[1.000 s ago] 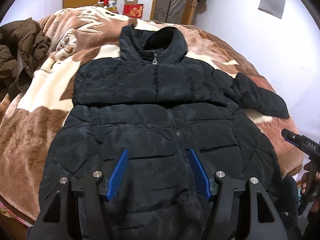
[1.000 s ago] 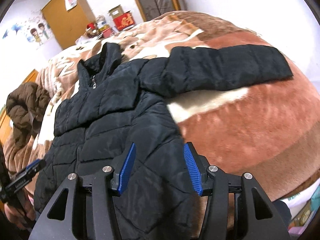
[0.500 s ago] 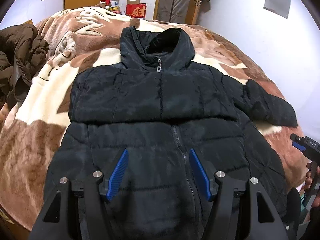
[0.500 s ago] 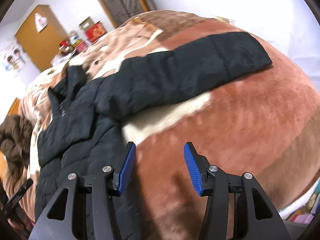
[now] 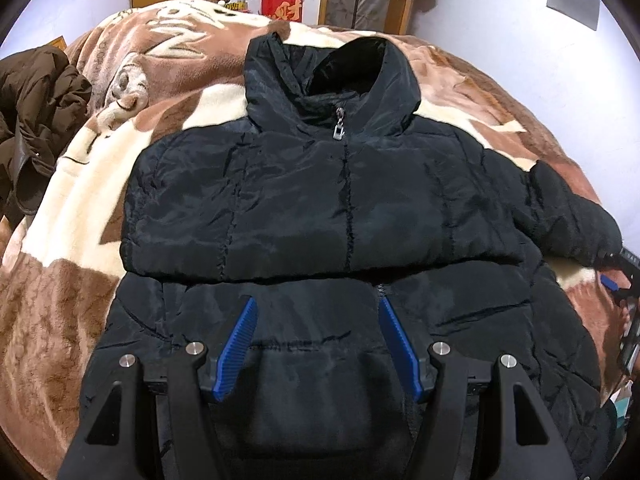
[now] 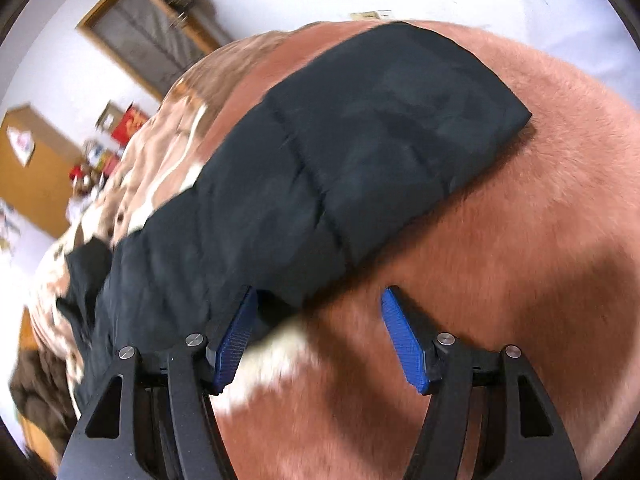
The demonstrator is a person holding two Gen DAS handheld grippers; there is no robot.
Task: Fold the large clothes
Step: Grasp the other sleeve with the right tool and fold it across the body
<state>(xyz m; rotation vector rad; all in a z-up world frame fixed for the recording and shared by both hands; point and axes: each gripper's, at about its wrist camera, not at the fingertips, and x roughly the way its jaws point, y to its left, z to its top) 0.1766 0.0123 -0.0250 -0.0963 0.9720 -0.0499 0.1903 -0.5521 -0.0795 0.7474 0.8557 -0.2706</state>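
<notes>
The black puffer jacket (image 5: pixel 340 216) lies zipped, front up, on the blanket-covered bed (image 5: pixel 80 288), one sleeve already folded across its chest and the other sleeve (image 6: pixel 360 152) stretched out to the side. Slick, thick padding could slide out of a shallow pinch, or spring back once folded. The right gripper (image 6: pixel 318 334), jaws just widened and gripping nothing, sits at that sleeve's lower edge; the left gripper (image 5: pixel 318 342) hovers released over the hem.
</notes>
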